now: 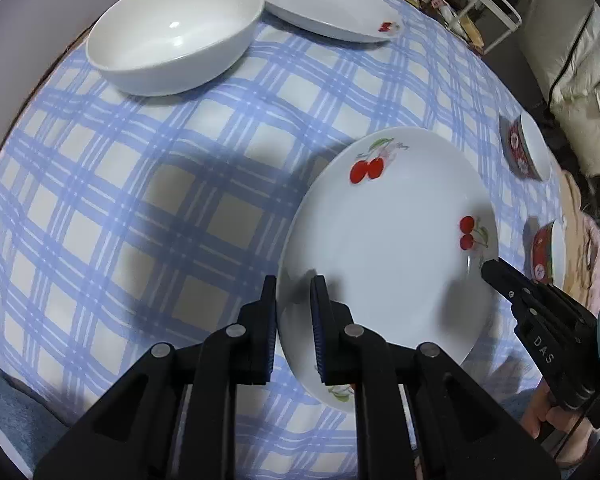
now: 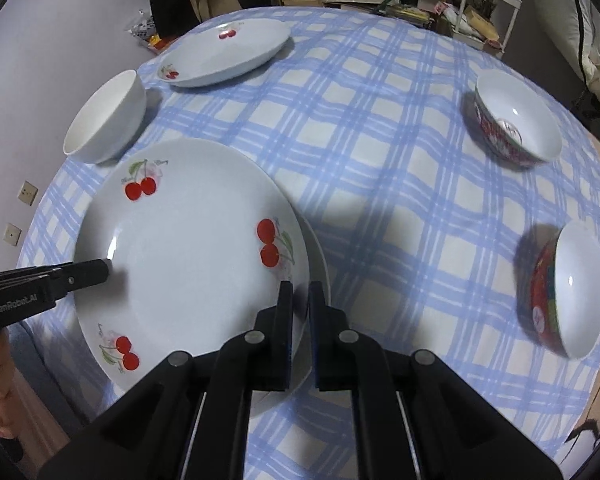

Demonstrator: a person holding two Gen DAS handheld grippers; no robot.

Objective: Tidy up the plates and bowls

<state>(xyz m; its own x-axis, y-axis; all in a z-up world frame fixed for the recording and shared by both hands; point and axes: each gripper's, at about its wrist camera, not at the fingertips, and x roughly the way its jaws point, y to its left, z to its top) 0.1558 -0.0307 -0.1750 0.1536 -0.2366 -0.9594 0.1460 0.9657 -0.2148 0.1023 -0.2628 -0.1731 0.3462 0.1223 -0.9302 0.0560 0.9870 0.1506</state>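
Worktop (image 2: 380,168) covered with a blue-and-white checked cloth.

Cherry plate (image 1: 388,248) sits near the person's edge of the worktop. In the right wrist view a second rim shows under its right side, so it appears to lie on another plate; how many are in the stack I cannot tell.

Left gripper (image 1: 294,292): fingers closed on the plate's left rim, one pad outside the rim, the other inside on the plate's face. It points steeply down.

Right gripper (image 2: 301,292): fingers closed on the plate's right rim, the rim edge passing between the two pads. Also pointing steeply down. Each gripper shows in the other's camera, tip at the opposite side of the plate. A hand is visible on each handle at the frame edges.

Other crockery:
- Plain white bowl (image 1: 176,32), far left of the worktop, upright, empty.
- Second cherry plate (image 1: 328,4), at the far edge just behind the white bowl, close to it; whether they touch is unclear.
- Two bowls with red patterned outsides, white inside: far one (image 2: 516,120) toward the right rear, near one (image 2: 568,292) at the right edge. Both well apart from the gripped plate.

Background: shelves of clutter and a white frame beyond the worktop.
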